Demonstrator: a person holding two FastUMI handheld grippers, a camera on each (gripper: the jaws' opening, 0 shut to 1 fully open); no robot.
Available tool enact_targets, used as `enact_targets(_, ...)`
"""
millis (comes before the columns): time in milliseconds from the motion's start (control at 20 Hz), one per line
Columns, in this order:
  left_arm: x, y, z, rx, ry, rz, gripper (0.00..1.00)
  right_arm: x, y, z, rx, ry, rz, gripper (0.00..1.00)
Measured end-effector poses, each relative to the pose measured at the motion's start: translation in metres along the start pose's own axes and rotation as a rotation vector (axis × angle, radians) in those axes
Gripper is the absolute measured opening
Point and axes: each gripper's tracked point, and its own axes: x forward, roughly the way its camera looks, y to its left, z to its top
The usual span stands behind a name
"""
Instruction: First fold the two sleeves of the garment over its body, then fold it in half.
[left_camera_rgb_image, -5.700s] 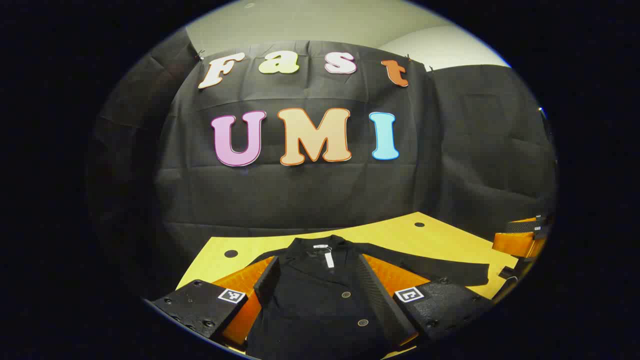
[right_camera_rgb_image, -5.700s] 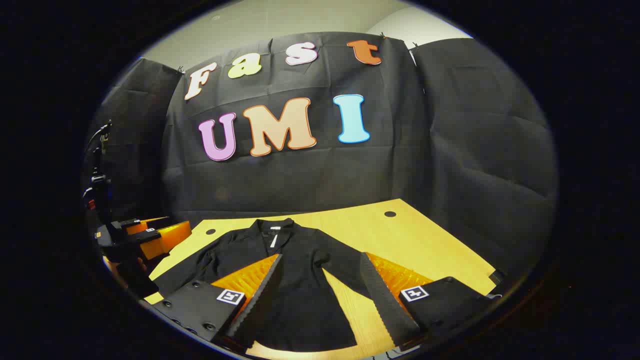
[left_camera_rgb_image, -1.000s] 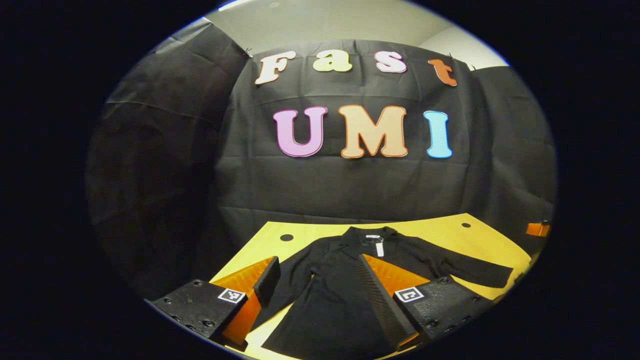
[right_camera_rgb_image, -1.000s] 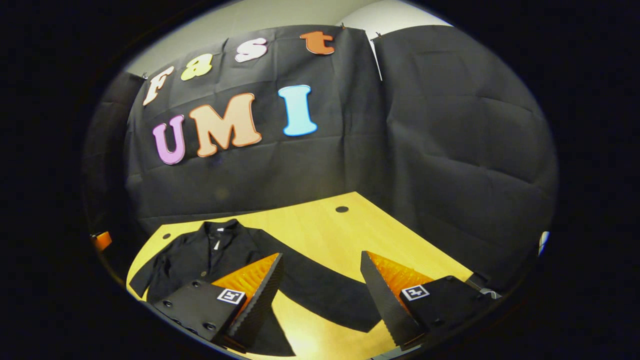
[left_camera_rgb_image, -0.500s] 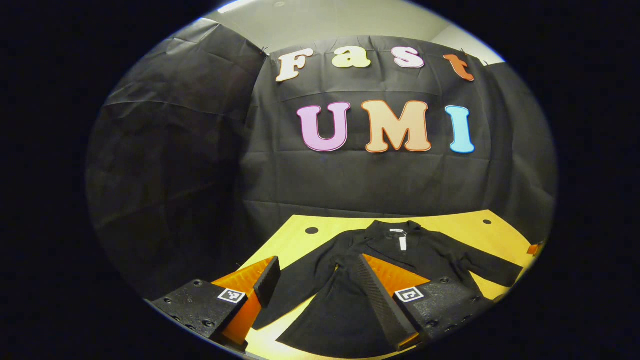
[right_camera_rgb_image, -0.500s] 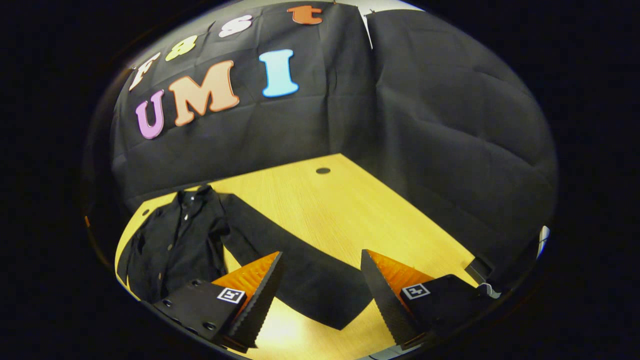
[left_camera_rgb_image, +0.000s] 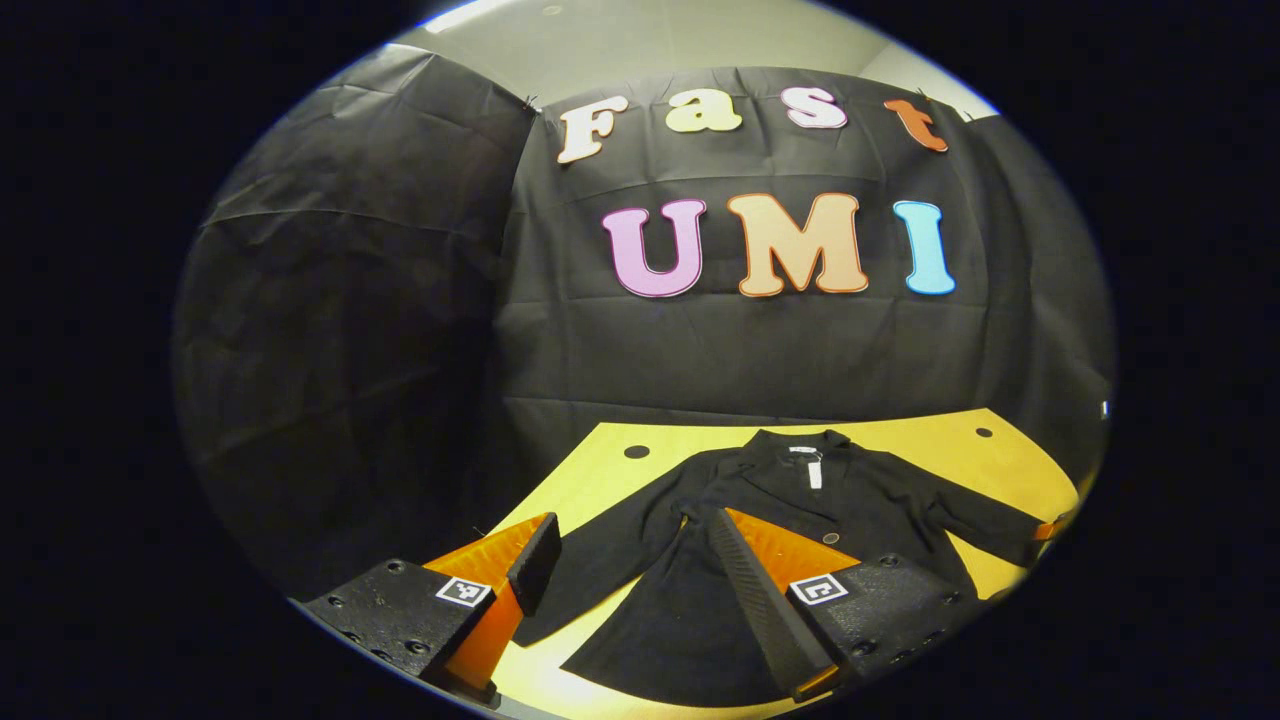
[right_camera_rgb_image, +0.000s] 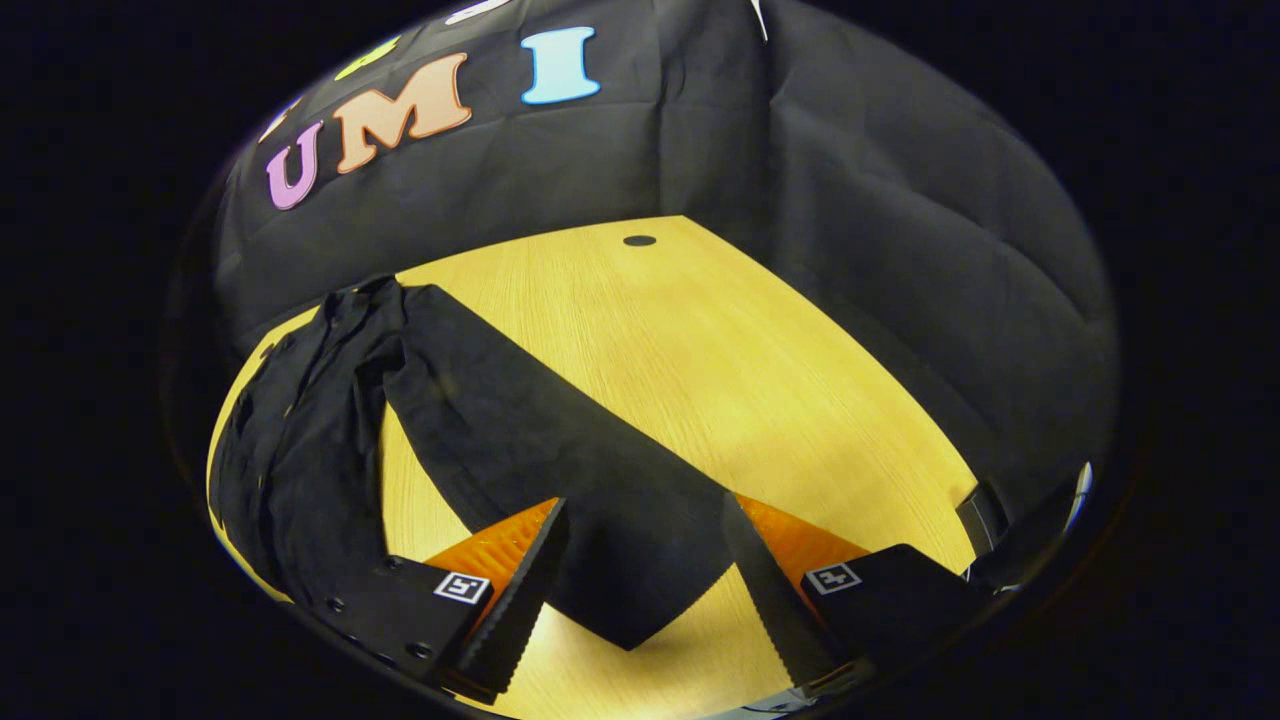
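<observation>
A black jacket (left_camera_rgb_image: 800, 500) lies flat on the yellow wooden table (left_camera_rgb_image: 590, 480), collar toward the back wall, both sleeves spread outward. My left gripper (left_camera_rgb_image: 630, 575) is open above the jacket's left sleeve (left_camera_rgb_image: 600, 570) and lower body. In the right gripper view the jacket body (right_camera_rgb_image: 300, 440) lies at the left, and its other sleeve (right_camera_rgb_image: 560, 460) runs diagonally toward me. My right gripper (right_camera_rgb_image: 645, 575) is open, low over that sleeve's cuff end, which sits between the two fingers. Whether the fingers touch the cloth I cannot tell.
The table (right_camera_rgb_image: 720, 340) has a small round hole (right_camera_rgb_image: 638, 240) near its far edge and another hole (left_camera_rgb_image: 636, 451) at the left back. Black cloth walls close the booth behind and at both sides. Bare wood stretches right of the sleeve.
My right gripper has dipped down and forward over the sleeve's cuff, which now lies between its fingers. The left gripper has shifted slightly left; the jacket has not moved.
</observation>
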Motion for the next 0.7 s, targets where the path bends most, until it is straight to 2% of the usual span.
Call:
enact_targets(150,-0.004,0.001,-0.003,-0.004,0.008,0.007,0.92,0.007,0.004,-0.009,-0.041,0.039,0.011,0.99)
enact_targets(200,-0.004,0.001,-0.003,-0.004,0.010,0.009,0.92,0.009,0.005,-0.012,-0.055,0.054,0.014,0.93)
enact_targets(300,-0.006,0.002,-0.005,0.008,0.010,0.014,0.92,0.009,0.003,-0.018,-0.084,0.074,0.017,0.93)
enact_targets(350,-0.008,0.002,-0.005,0.015,0.010,0.014,0.92,0.012,0.004,-0.017,-0.081,0.071,0.018,0.99)
enact_targets(700,-0.008,-0.009,-0.018,0.006,0.041,-0.015,0.93,0.012,0.005,-0.017,-0.040,0.060,0.025,0.96)
